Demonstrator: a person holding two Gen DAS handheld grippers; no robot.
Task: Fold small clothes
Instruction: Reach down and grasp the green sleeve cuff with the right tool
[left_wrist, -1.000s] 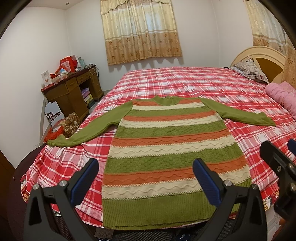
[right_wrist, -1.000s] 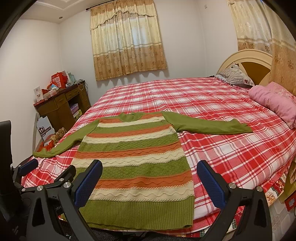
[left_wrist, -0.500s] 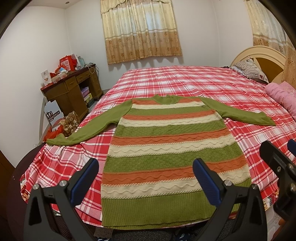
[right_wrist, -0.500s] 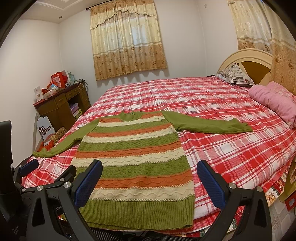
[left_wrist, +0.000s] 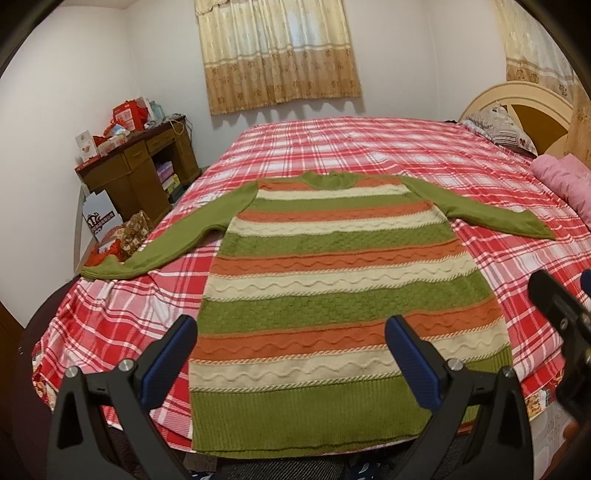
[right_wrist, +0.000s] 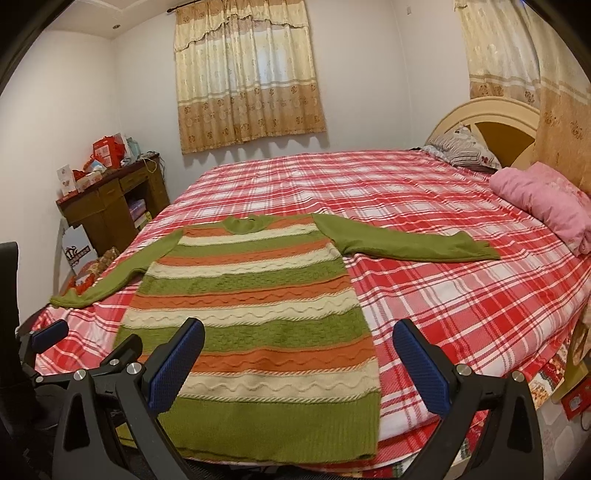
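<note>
Knit striped sweater (left_wrist: 332, 291) lay flat on the plaid bed (left_wrist: 369, 147), sleeves spread, hem hanging a bit over the near edge. Left claw (left_wrist: 291, 354) was spread wide above the hem, holding nothing, same for the right claw (right_wrist: 299, 354). Left cuff drooped off the bedside so its end was hard to make out, and the wooden desk (right_wrist: 107, 206) clutter was too blurry to read
</note>
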